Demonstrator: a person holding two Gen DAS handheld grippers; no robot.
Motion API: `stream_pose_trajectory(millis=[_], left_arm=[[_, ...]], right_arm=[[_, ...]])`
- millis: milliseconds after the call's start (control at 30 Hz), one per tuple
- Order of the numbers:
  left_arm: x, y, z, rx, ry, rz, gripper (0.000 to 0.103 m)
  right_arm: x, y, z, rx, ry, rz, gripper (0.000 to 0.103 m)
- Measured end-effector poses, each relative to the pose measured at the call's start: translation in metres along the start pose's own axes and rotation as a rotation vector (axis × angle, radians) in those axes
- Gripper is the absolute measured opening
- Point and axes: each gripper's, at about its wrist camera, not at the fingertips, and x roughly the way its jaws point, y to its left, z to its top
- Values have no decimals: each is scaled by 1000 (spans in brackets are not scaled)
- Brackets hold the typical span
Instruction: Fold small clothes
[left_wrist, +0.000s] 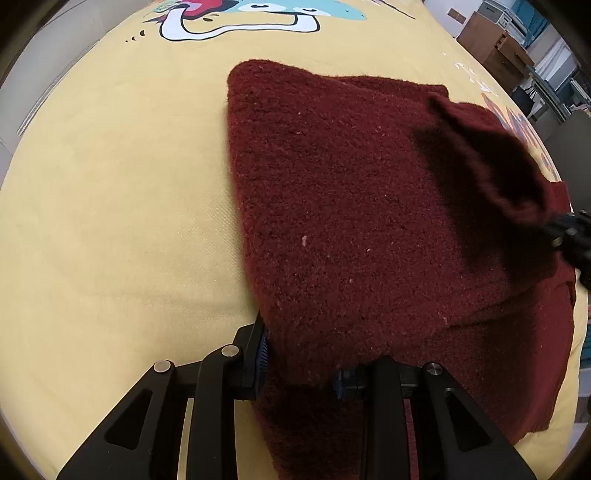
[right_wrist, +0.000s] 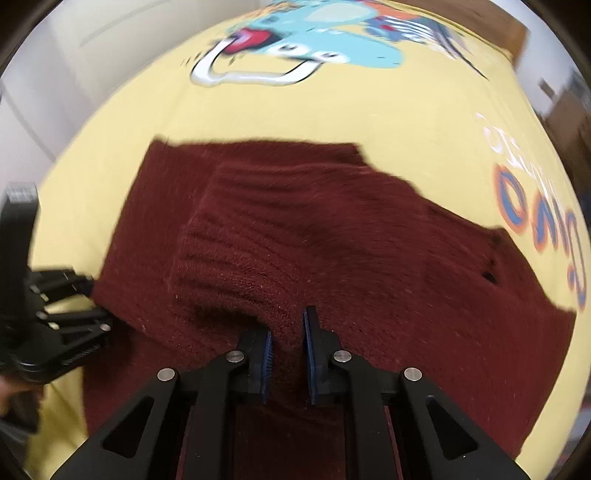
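We hold maroon knit sweater (left_wrist: 332, 206) on yellow printed cloth (left_wrist: 110, 184); left gripper (left_wrist: 301, 363) clamped on near hem, right gripper (right_wrist: 287, 352) pinching ribbed cuff, sleeve lifted; body stretches ahead of both grippers, fold goes forward, away from us

A dark red knitted garment (left_wrist: 332, 206) is lying partly folded on the yellow printed cloth (left_wrist: 110, 184), filling the left wrist view from centre out to four o'clock. Its fuzzy upper layer is lying over a lower layer that is showing along the five o'clock edge. Toward three o'clock a ribbed flap (right_wrist: 251, 240) is lifting off the rest, curling over and casting a shadow beneath.
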Motion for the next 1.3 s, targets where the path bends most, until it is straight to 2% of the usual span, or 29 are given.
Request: stream_pose_trajectory(millis=[67,333,467,600,733,1033,1300], left_arm=[[-2,-2,0,1,-3,-4,19],[-10,-5,-2,0,-8,-9,18],[-12,-9,-2,11,-11,1,18],[-10,-20,0,76,-9,50,18],[-7,-22,2,77,3,54,18],[-7,-9,9,54,9,33,18],[-7,-11,11,63,7,56,18]], right_arm=[[-14,-19,-3,65,-29,16,14],[-54,-86,-23,254,-107,-19,13],[-64,-113,-48,302,-108,-61,12],[-62,-140,-74,374,-89,-54,10],[-54,-161,-95,443,-61,-34,10],[-42,-171,-117,485,-44,-36,10],[-36,-170,-123,475,-44,-60,11]])
